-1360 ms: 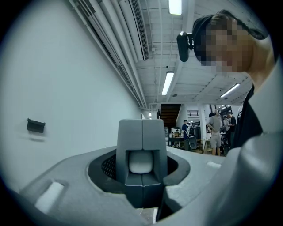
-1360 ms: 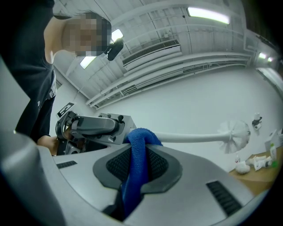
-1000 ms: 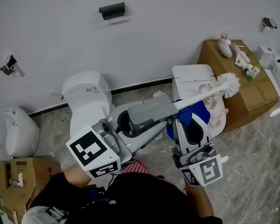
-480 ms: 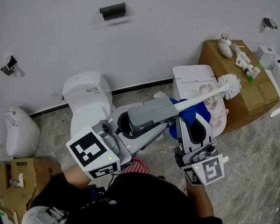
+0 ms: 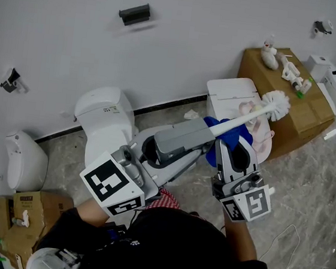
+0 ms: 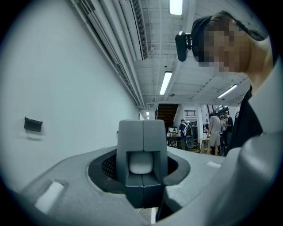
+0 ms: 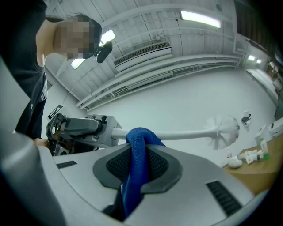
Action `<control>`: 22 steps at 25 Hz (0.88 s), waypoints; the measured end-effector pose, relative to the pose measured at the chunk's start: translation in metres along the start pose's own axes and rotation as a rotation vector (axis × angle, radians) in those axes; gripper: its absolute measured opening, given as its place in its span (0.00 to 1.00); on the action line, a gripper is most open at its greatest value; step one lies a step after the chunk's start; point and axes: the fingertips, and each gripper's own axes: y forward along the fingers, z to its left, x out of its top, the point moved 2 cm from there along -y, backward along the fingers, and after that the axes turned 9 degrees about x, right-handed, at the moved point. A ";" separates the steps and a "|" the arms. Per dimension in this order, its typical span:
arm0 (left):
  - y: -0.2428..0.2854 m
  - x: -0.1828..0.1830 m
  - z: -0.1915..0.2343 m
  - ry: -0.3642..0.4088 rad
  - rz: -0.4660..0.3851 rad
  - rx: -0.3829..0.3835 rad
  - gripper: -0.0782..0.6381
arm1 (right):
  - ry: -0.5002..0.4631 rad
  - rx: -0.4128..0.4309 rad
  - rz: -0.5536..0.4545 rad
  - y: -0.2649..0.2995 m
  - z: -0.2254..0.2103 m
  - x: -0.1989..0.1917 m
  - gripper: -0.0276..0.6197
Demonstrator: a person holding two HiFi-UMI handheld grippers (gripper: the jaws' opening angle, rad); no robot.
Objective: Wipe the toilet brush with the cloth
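Right gripper view — your right claw (image 7: 138, 170) pinches the blue cloth (image 7: 140, 137) looped over the white toilet brush (image 7: 190, 133) shaft | left gripper view alone — left claw (image 6: 142, 152) clamped on its handle end.

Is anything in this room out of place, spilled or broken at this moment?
Nothing looks spilled or broken. Two untidy details: a crumpled white scrap lies on the floor by the wall, and a pinkish cloth hangs over the front of the white box beside the cardboard carton.
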 end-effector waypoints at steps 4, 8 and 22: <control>-0.001 0.000 -0.001 0.002 -0.001 -0.004 0.34 | 0.010 -0.006 -0.013 -0.001 -0.003 0.003 0.14; -0.002 0.001 -0.002 0.004 -0.002 -0.006 0.34 | -0.001 -0.023 -0.005 -0.003 -0.008 0.002 0.14; -0.005 0.000 0.000 0.010 0.000 -0.020 0.34 | 0.020 -0.086 -0.012 -0.009 -0.029 -0.001 0.14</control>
